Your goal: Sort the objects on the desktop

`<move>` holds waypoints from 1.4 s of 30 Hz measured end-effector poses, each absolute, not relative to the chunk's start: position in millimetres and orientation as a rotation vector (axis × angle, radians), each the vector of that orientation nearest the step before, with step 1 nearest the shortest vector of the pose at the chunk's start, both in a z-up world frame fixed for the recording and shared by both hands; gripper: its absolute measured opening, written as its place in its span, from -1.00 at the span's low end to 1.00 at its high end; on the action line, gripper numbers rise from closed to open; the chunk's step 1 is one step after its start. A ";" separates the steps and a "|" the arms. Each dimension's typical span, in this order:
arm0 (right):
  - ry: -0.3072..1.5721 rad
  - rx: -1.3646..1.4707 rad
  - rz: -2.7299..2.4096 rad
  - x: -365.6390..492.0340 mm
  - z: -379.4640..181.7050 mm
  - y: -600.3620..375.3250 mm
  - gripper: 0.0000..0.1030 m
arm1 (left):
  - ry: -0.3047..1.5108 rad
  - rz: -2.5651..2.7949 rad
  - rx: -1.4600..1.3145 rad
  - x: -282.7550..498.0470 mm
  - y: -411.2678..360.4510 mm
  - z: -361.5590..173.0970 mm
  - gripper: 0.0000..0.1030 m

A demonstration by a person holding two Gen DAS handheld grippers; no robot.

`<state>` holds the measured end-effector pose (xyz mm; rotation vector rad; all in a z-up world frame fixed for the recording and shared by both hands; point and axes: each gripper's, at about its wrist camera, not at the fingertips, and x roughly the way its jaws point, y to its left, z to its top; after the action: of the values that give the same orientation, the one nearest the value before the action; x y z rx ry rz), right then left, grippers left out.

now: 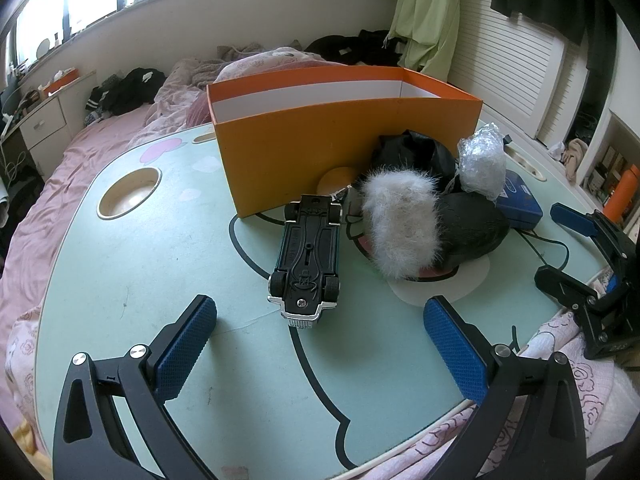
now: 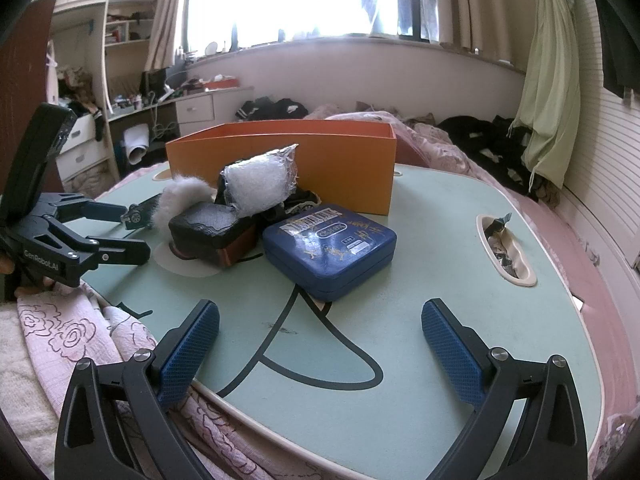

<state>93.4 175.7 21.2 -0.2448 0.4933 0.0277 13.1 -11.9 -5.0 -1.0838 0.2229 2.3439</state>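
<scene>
An upside-down black toy car (image 1: 308, 256) lies on the mint lap table (image 1: 160, 280), just ahead of my open left gripper (image 1: 320, 320), whose fingers hold nothing. Behind the car stands an orange box (image 1: 320, 136), open at the top. To the car's right sit a white furry pom (image 1: 400, 224), a black pouch (image 1: 472, 224), a plastic-wrapped bundle (image 1: 482, 164) and a blue tin (image 1: 520, 196). In the right wrist view the blue tin (image 2: 330, 248) lies ahead of my open, empty right gripper (image 2: 320, 324). The left gripper (image 2: 116, 228) shows at the left there.
The table rests on a bed with pink bedding (image 1: 80, 160). A round cup hole (image 1: 128, 194) is at the table's left and an oval slot (image 2: 506, 250) holding small items at its right. A black cable (image 1: 548, 244) runs from the tin. A quilted cloth (image 2: 80, 336) covers the near edge.
</scene>
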 end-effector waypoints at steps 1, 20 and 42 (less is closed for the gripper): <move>0.494 -0.245 0.028 93.4 21.1 175.6 0.96 | 0.223 2.344 -1.084 13.1 -11.8 -4.9 0.99; 0.688 -0.178 -0.075 225.2 140.4 226.4 0.75 | 0.220 2.340 -1.075 11.5 -13.5 -3.0 0.99; 0.989 -0.118 -0.102 303.7 108.6 242.8 0.40 | 0.215 2.337 -1.064 12.3 -15.4 -5.4 0.99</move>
<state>303.7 242.8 108.6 -0.1184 0.9889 -0.1022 12.3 -15.4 -5.4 -1.0640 0.2152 2.3368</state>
